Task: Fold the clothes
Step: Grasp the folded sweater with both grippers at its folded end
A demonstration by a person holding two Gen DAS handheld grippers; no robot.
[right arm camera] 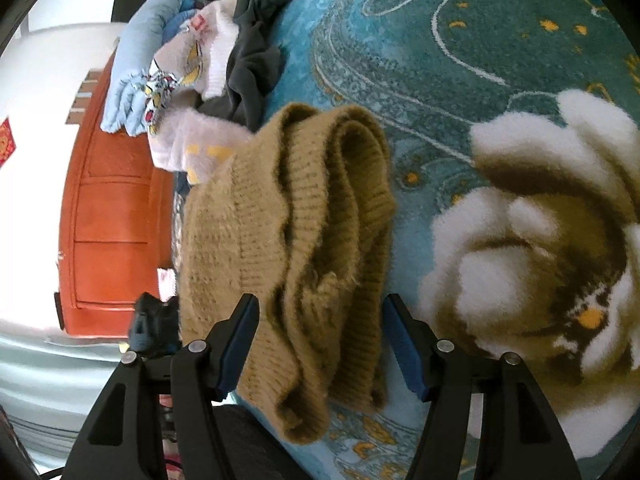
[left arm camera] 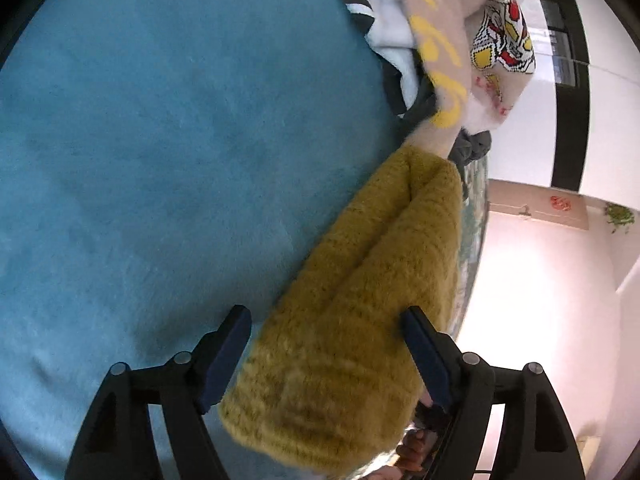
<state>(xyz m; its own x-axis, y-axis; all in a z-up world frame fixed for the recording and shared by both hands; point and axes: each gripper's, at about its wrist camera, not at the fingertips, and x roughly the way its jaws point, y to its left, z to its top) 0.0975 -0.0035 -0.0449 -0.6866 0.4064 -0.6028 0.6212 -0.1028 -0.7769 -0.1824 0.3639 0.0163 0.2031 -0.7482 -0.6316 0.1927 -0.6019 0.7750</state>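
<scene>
Both grippers (left arm camera: 326, 354) (right arm camera: 322, 338) wide; mustard sweater (right arm camera: 288, 240) on teal floral rug (right arm camera: 460, 40), orange door (right arm camera: 108, 200) nearby.

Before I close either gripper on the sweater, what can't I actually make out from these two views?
- Sweater: its near end is cut off by the bottom edge in the left view; folds hide its inner layers in the right view.
- Clothes pile: overlapping pieces hide each other; the count is unclear.
- Left gripper and right gripper: whether the open fingers touch the sweater cannot be told.
</scene>
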